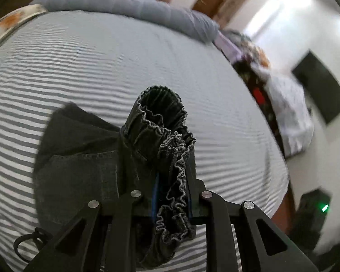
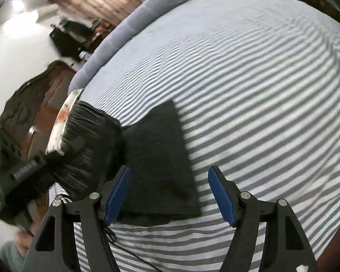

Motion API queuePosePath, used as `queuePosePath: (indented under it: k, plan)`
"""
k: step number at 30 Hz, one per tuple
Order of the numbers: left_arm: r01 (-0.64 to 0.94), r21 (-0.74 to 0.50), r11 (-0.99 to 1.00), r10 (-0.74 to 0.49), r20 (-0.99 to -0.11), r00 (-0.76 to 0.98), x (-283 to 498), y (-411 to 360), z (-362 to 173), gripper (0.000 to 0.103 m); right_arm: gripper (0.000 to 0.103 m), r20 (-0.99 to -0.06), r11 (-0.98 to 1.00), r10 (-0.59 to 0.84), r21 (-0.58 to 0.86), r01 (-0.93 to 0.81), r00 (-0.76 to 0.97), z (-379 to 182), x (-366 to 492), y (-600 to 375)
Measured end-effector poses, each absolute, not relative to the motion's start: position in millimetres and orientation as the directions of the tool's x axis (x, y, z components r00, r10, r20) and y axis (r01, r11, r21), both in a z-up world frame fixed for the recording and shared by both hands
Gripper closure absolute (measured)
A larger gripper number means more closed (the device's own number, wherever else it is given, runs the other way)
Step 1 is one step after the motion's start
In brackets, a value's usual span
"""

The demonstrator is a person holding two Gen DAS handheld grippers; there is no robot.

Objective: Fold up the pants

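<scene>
The dark grey pants [image 1: 79, 158] lie on the striped bed sheet [image 1: 147, 68]. Their gathered elastic waistband [image 1: 161, 127] is bunched and lifted between the fingers of my left gripper [image 1: 171, 165], which is shut on it; the cloth hides the pads. In the right wrist view a flat folded part of the pants [image 2: 161, 158] lies on the sheet [image 2: 260, 113]. My right gripper [image 2: 170, 181] hovers just over its near edge, its blue pads [image 2: 119, 195] wide apart with nothing pressed between them. At the left the raised waistband [image 2: 90, 145] hangs from the left gripper's black body [image 2: 22, 172].
A grey bolster [image 1: 124, 6] runs along the far side of the bed. The bed's right edge drops to a cluttered pile of clothes [image 1: 283, 104] and a dark wall screen [image 1: 321, 86]. A thin black cord [image 2: 115, 244] lies on the sheet near my right gripper.
</scene>
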State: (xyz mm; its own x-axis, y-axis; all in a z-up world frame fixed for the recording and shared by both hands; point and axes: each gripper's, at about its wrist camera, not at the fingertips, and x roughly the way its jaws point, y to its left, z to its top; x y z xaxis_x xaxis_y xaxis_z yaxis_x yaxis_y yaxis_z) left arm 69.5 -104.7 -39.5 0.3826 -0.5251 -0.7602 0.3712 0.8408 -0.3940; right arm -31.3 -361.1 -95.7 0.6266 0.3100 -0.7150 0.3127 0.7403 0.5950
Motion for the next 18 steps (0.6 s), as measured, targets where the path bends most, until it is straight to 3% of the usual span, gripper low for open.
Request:
queuePosePath:
  k: [5,8,11,18]
  plan:
    - [0.44,-0.286,0.851,-0.451,-0.828,0.333,57.4,-147.1,-75.5,0.081,0.034,-0.7,0.685,0.33,0.639,0.35,0.633,-108.5,-31.1,-379.3]
    - [0.458,-0.278,0.844,-0.439,-0.849,0.295,59.1,-144.7,-84.1,0.071,0.034,-0.701,0.692,0.324,0.633,0.345,0.635,-109.1,-29.3,-381.1]
    - [0.468,-0.31,0.827,-0.47,-0.839,0.275,56.1,-131.3,-76.8,0.055,0.034,-0.703,0.698,0.325,0.63,0.341,0.633,-108.2,-27.9,-379.2]
    - [0.455,-0.358,0.815,-0.521,-0.796,0.308,51.2,-63.7,-45.5,0.046,0.034,-0.692,0.743,0.328,0.61,0.277,0.643,-91.3,-25.8,-362.0]
